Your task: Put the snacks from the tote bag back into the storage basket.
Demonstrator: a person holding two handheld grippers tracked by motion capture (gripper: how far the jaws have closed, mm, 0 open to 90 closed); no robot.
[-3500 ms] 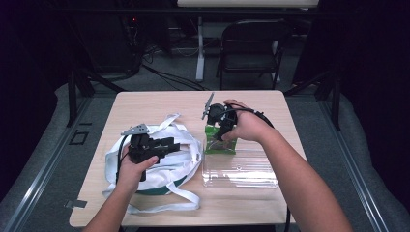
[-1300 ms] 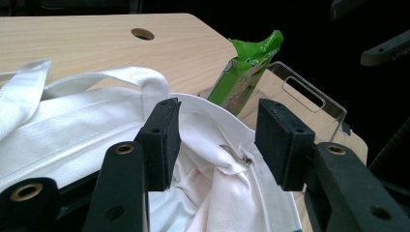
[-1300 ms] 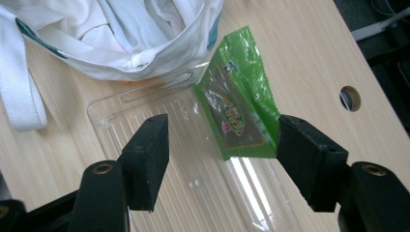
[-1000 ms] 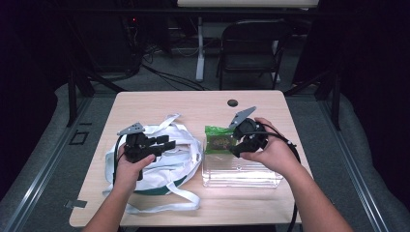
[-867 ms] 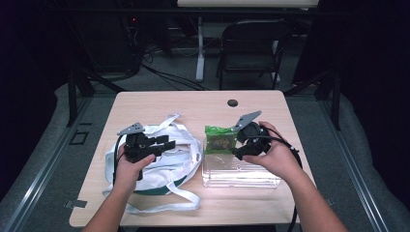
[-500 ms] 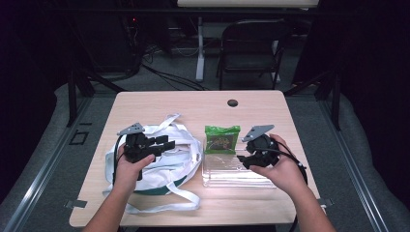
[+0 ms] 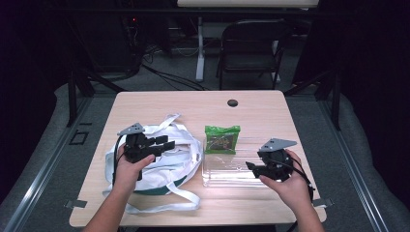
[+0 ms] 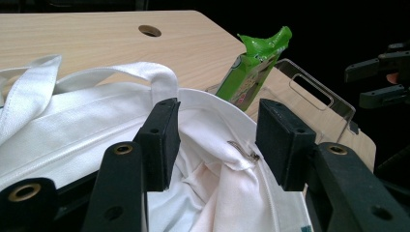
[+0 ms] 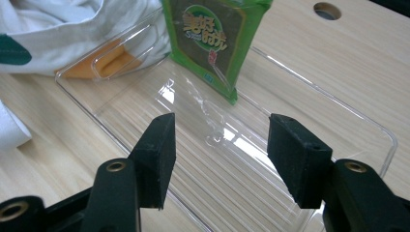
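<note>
A white tote bag (image 7: pixel 159 169) lies at the table's left. My left gripper (image 7: pixel 167 143) rests on it, open, with the bag's rim (image 8: pixel 212 104) and zip fabric between the pads (image 8: pixel 162 140); no squeeze shows. A green snack packet (image 7: pixel 222 138) leans on the far edge of a clear plastic tray (image 7: pixel 227 175). My right gripper (image 7: pixel 250 167) hovers low over the tray's right end. Its jaws have just been closing but stand open, with nothing pinched and only the tray floor (image 9: pixel 121 111) showing between them. The packet (image 9: pixel 212 34) stands just ahead of them.
A round cable hole (image 7: pixel 232 103) sits near the wooden table's far edge. The bag's loose straps (image 7: pixel 169 198) trail toward the front edge. A black chair (image 7: pixel 251 43) stands beyond the table. Bare wood lies right of the tray.
My right gripper has moved away from the green packet, rightward and down to the tray's right end. The packet stays leaning at the tray's far side. The left hand has kept still.
</note>
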